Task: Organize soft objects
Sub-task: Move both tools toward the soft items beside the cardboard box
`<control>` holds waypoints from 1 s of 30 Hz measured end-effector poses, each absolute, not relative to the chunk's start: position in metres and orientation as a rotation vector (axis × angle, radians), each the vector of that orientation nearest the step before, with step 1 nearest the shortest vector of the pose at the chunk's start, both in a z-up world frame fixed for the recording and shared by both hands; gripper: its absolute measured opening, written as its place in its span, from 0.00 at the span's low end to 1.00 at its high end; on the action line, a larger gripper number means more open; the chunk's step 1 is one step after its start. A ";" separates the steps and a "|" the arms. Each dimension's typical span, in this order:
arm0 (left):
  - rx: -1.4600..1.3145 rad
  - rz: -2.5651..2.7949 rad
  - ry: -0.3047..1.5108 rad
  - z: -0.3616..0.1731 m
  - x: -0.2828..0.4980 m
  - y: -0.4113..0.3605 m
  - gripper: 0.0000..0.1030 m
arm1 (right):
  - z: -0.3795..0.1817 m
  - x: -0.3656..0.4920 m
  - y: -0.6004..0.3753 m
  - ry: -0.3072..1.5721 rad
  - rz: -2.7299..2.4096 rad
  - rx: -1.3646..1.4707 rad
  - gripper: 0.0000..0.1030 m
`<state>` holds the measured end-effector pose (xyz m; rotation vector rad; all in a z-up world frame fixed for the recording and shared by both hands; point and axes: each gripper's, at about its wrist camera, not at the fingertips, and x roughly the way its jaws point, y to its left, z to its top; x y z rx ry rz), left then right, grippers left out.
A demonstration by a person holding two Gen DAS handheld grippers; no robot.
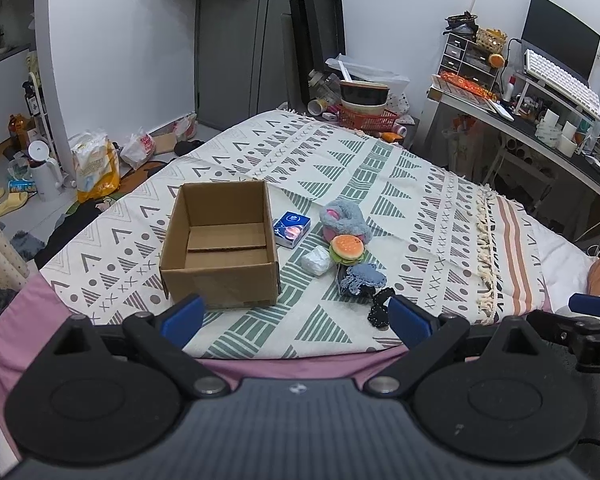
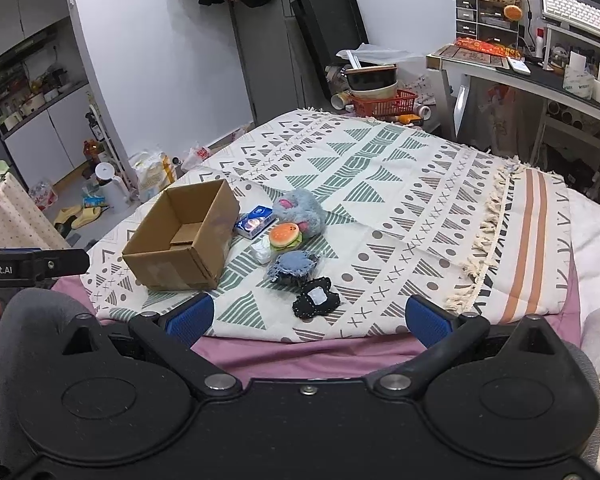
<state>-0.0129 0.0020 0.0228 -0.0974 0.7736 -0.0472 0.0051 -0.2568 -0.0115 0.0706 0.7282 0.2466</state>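
An open cardboard box stands on the patterned blanket. To its right lie a blue tissue pack, a grey and pink plush, a burger toy, a white soft packet, a blue-grey knitted piece and a black fabric piece. My left gripper hovers open near the blanket's front edge, nothing between its fingers. My right gripper is open too, just short of the black piece.
The bed's pink sheet shows at the front edge. A desk with a keyboard and monitor stands at the right. A red basket with bowls sits beyond the bed. Bags and slippers litter the floor at the left.
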 end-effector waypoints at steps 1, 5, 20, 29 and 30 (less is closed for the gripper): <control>-0.098 -0.048 0.773 0.023 -0.013 0.003 0.95 | -0.012 0.005 -0.258 0.734 0.247 0.076 1.00; -0.100 -0.048 0.772 0.022 -0.013 0.003 0.95 | -0.011 0.004 -0.259 0.731 0.252 0.082 1.00; -0.107 -0.033 0.784 0.019 -0.002 0.000 0.95 | -0.014 0.013 -0.272 0.762 0.233 0.131 1.00; -0.104 -0.053 0.812 0.008 0.019 -0.012 0.95 | -0.027 0.025 -0.273 0.814 0.256 0.127 1.00; -0.106 -0.058 0.813 0.006 0.022 -0.014 0.95 | -0.029 0.028 -0.273 0.821 0.256 0.132 1.00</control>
